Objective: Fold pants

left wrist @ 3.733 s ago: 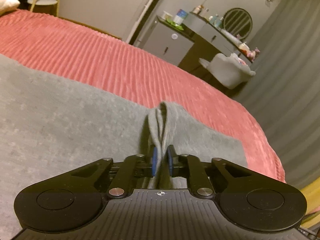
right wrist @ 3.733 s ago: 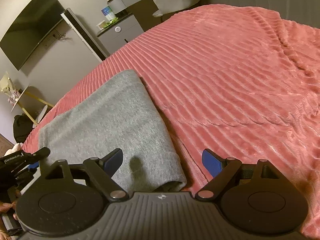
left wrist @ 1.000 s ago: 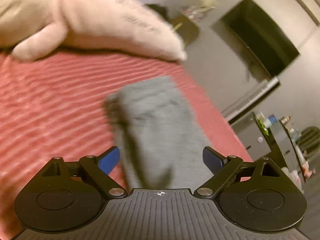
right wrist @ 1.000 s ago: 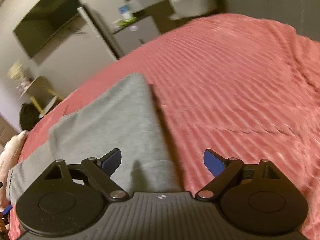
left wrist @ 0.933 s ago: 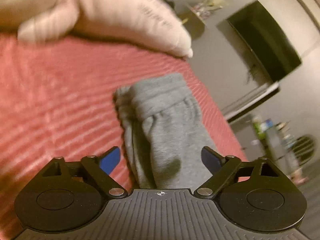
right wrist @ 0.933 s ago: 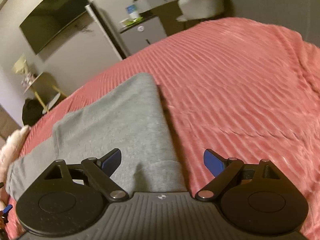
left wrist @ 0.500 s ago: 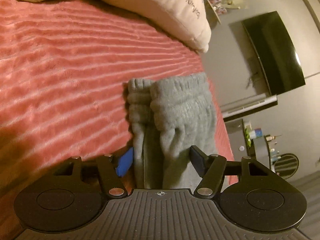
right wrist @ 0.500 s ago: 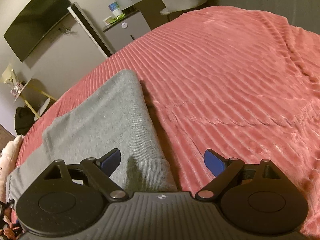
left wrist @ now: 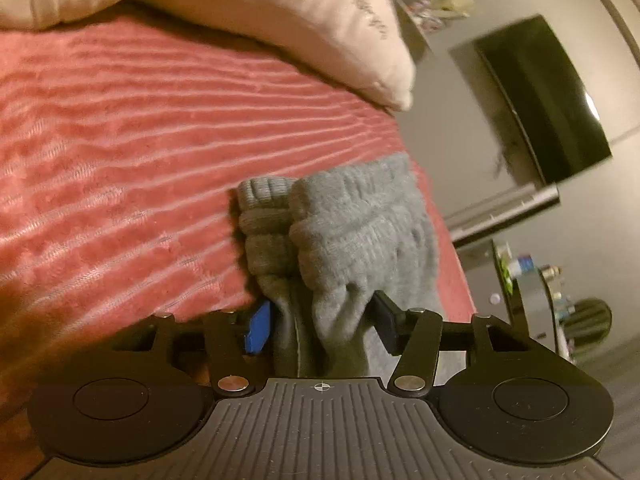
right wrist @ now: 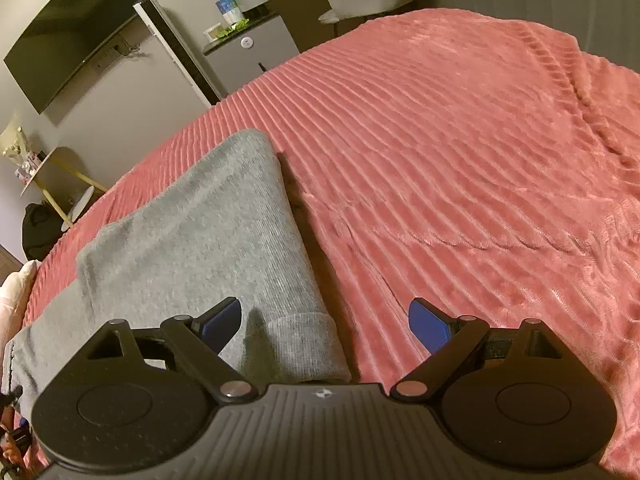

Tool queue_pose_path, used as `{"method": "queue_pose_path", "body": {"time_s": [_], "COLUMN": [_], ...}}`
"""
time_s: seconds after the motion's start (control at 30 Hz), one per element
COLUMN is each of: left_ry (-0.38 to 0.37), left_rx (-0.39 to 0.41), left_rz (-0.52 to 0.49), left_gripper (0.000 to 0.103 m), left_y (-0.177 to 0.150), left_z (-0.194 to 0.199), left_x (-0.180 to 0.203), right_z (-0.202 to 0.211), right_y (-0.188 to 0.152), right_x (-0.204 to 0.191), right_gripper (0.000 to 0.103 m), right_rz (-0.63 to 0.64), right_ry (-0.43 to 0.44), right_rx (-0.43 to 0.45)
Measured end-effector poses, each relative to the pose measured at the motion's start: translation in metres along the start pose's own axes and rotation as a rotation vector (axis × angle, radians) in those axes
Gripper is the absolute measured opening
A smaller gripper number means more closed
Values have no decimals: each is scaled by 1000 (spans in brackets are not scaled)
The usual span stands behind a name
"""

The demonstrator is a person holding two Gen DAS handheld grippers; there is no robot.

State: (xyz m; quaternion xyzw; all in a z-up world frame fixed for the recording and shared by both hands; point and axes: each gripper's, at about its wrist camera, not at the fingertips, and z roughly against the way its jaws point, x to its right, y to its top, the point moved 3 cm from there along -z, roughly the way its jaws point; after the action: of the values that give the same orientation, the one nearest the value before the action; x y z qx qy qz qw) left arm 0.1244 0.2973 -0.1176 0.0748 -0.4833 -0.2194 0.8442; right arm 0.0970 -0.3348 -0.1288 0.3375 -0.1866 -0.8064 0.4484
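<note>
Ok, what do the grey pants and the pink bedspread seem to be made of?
The grey pants look like soft knit jersey or fleece: a fine ribbed weave shows, with a ribbed cuff and a gathered elastic waistband. Matte, slightly fuzzy. The pink bedspread looks like plush ribbed fleece or velvety chenille: raised cords with a faint sheen. Exact fibre cannot be told.

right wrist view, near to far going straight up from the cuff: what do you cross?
Ribbed hem cuff of the grey knit pants → folded grey pant leg → red ribbed plush bedspread → grey cabinet with a round knob → dark countertop with bottles and a blue-and-white container.
</note>
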Motion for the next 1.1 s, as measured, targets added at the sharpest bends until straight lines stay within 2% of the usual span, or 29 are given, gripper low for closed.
{"method": "queue_pose_path", "body": {"time_s": [0.03,0.07,0.1,0.13,0.37,0.43,0.6,0.77,0.8,0.87,0.93,1.03,1.07,1.1], "left_ry": [7,19,24,23,-11,-29,-151,-300,-308,-311,-277,-265,-243,-202], "left_rx": [-3,-4,1,9,128,161,179,56,13,-93,-230,-332,-331,-305], "left_rz": [9,3,-31,-81,-433,-559,-855,-1079,-1129,-1202,-1268,-1222,-1200,-1168], "left_gripper": [42,37,28,24,19,19,18,20,21,31,41,48,51,59], "left_y": [2,3,4,4,-16,-33,-102,-201,-224,-268,-306,-320,-315,-303], "left_z": [-1,0,2,5,47,59,83,80,74,62,48,45,47,49], "left_x": [2,6,12,19,93,122,199,246,250,248,238,216,213,210], "right_z": [0,1,2,3,6,7,12,16,16,19,20,24,25,26], "right_y": [0,0,0,0,2,2,2,3,3,3,3,3,3,3], "right_x": [0,0,0,1,7,8,10,12,12,12,13,12,12,10], "right_gripper": [91,91,92,92,92,92,92,92,92,92,92,92,92,92], "right_rz": [1,1,-2,-6,-42,-45,-67,-86,-87,-87,-86,-87,-85,-81], "right_ry": [-1,0,3,6,38,50,78,108,113,121,130,144,153,162], "right_rx": [1,3,7,11,26,34,52,71,75,83,88,99,103,105]}}
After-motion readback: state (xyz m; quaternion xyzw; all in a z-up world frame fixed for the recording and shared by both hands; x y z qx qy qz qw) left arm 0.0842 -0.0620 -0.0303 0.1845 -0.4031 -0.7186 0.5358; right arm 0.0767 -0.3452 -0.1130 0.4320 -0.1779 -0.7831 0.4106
